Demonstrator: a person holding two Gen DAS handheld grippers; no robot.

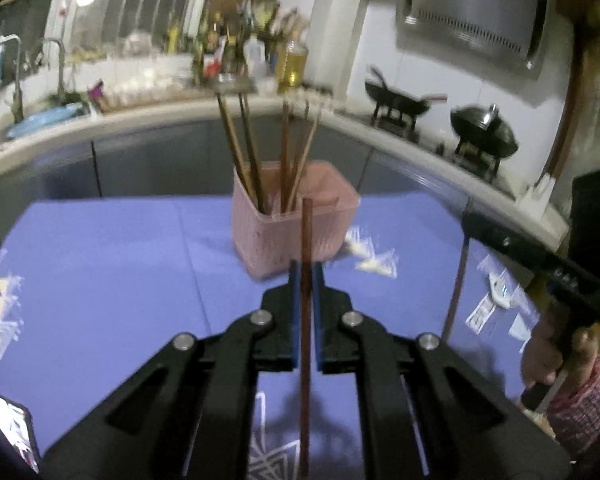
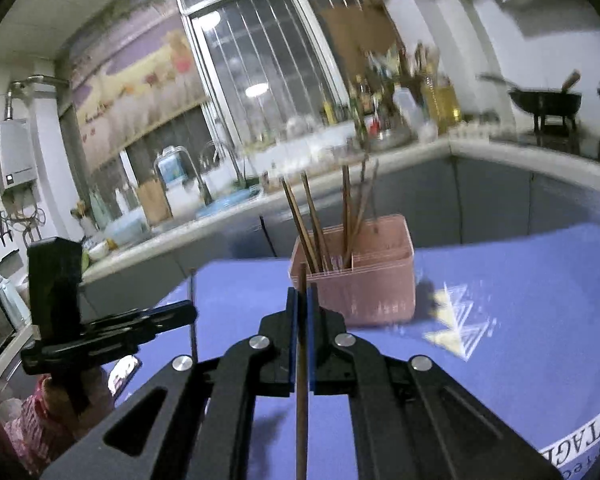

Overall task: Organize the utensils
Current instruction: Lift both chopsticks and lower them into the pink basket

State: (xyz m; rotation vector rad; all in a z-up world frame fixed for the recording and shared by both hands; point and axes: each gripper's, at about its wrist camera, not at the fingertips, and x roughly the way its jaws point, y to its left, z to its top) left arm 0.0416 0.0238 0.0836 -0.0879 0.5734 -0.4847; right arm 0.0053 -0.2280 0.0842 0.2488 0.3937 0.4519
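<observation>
The work surface is a blue-violet table cover (image 1: 100,264) printed with white triangle motifs (image 1: 374,254); white lettering (image 2: 580,444) runs along its near right edge in the right wrist view. A smartphone (image 1: 14,428) lies at the near left corner, screen lit. Behind the table, a pale countertop (image 1: 160,114) runs above grey cabinet doors (image 1: 152,160). A sink faucet (image 1: 60,60) stands at the left end beside a blue basin (image 1: 46,120). Bottles, including one of yellow cooking oil (image 1: 294,62), crowd the middle. Two black woks (image 1: 400,100) (image 1: 484,128) sit on stands at the right, beneath a steel range hood (image 1: 474,12). A water heater (image 2: 14,156) hangs on the left wall beside a barred window (image 2: 268,60).
</observation>
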